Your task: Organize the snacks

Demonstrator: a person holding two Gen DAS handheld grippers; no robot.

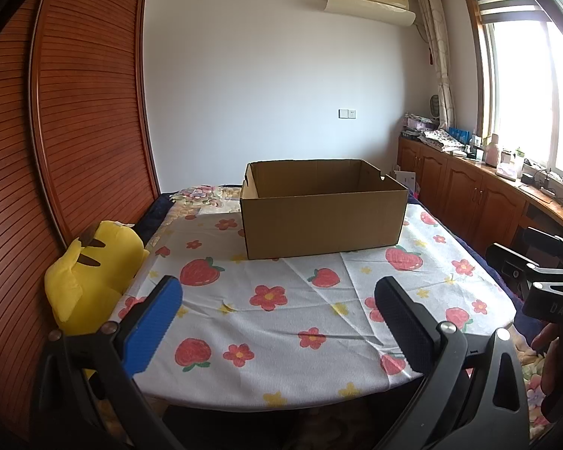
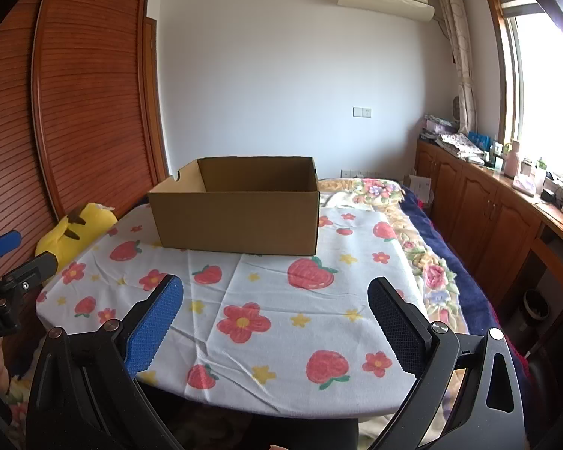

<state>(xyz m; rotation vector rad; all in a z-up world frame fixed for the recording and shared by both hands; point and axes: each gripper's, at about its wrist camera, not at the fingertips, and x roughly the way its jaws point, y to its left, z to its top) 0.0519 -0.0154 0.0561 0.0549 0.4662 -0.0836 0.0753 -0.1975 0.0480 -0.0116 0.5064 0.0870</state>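
Cardboard box (image 1: 322,217), open-topped and corrugated, sits at the far end of a strawberry-print cloth (image 1: 281,322). Left gripper (image 1: 277,322) and right gripper (image 2: 274,322) hover wide apart, holding nothing. Only the left view shows a hand (image 1: 555,356); a yellow plush (image 2: 75,228) lies beside the slatted wardrobe (image 2: 86,93).

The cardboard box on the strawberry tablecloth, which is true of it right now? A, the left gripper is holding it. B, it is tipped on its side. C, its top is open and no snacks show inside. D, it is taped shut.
C: the cardboard box stands upright on the tablecloth with its top open, only bare inner walls showing, and the open left gripper is well short of it.
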